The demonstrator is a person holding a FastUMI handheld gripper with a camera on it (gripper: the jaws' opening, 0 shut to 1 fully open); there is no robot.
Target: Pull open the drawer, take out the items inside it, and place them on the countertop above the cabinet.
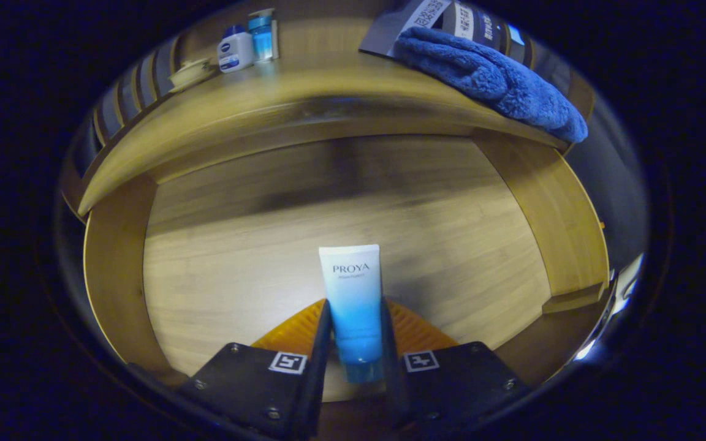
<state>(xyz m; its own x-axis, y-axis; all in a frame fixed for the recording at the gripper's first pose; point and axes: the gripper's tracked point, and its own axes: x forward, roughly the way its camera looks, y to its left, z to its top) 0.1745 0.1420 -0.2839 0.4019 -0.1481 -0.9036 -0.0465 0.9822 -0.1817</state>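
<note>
Hand-held gripper [354, 331] is clamped on the tube [352, 306]: both fingers [322, 343] press its lower sides, 1 per side. Tube is white at the far end, fading to blue toward the cap, which sits nearest the camera between the fingers. Far end points ahead, past the fingertips.

Below and beyond the tube is the open drawer [114, 257]: light wood floor, side walls left and right. Can't tell whether the tube touches the drawer floor or is lifted off it.

Past the drawer, the table [304, 92] edge curves across above it. On the table, left side: a small white bottle with blue cap [235, 50], a blue-capped container [261, 35] just beside it, and a pale shallow dish [190, 72] nearer the left edge. Right side: a folded blue towel [494, 76] lying at the table's front edge, with a dark printed card [432, 18] partly under it.
</note>
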